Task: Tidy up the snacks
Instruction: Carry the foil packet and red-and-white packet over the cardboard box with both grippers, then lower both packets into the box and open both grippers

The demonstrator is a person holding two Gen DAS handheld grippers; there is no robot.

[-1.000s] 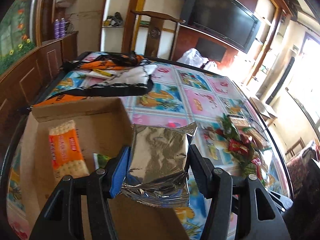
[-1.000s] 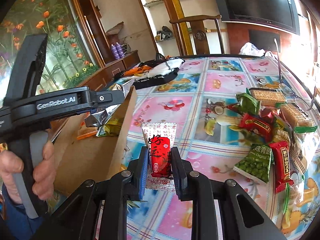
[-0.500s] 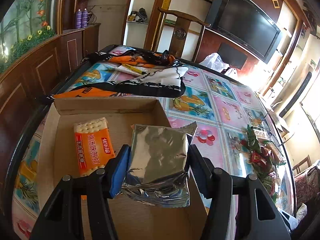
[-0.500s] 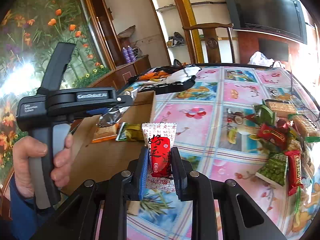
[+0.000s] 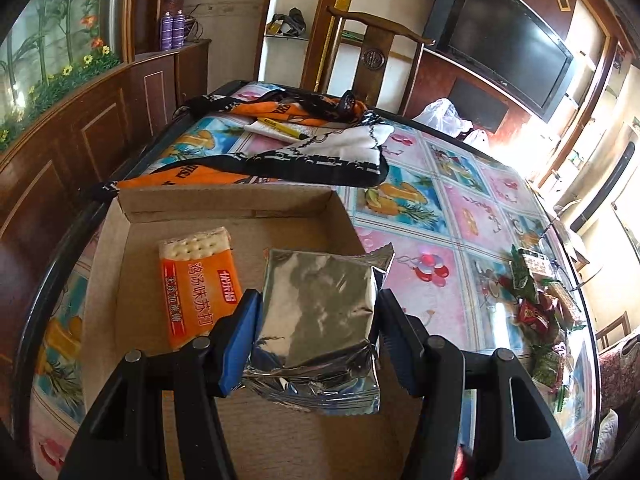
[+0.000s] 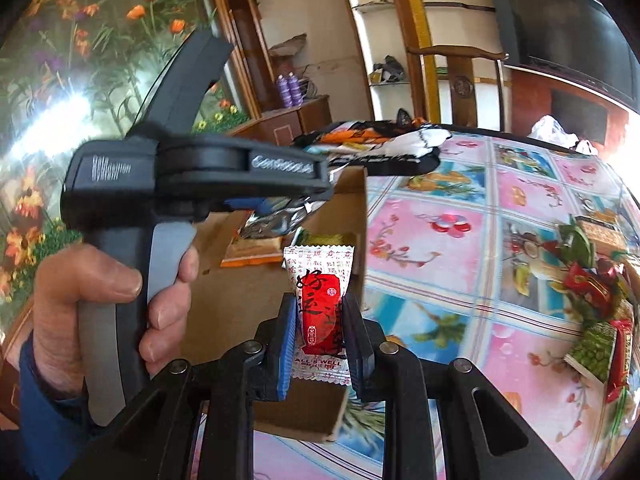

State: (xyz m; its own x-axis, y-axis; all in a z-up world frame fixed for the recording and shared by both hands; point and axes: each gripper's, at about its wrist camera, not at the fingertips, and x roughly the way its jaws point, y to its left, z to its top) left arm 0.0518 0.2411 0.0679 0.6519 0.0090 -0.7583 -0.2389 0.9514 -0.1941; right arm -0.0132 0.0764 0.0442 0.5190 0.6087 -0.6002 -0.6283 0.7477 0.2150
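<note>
Both grippers have slid over toward the cardboard box (image 5: pixel 224 204) since a second ago; the silver foil packet (image 5: pixel 320 312) used to hang over the box's right wall, now it's above the box floor. The left gripper (image 5: pixel 316 336) has its jaws clamped on that packet, just right of the orange cracker pack (image 5: pixel 198 280) lying inside the box. The right gripper (image 6: pixel 320 336) has its jaws squeezed on a red-and-white candy packet (image 6: pixel 320 304), up at the box's near corner. Leftover snacks (image 6: pixel 592 288) sit piled on the worktop (image 6: pixel 460 280), well off right.
</note>
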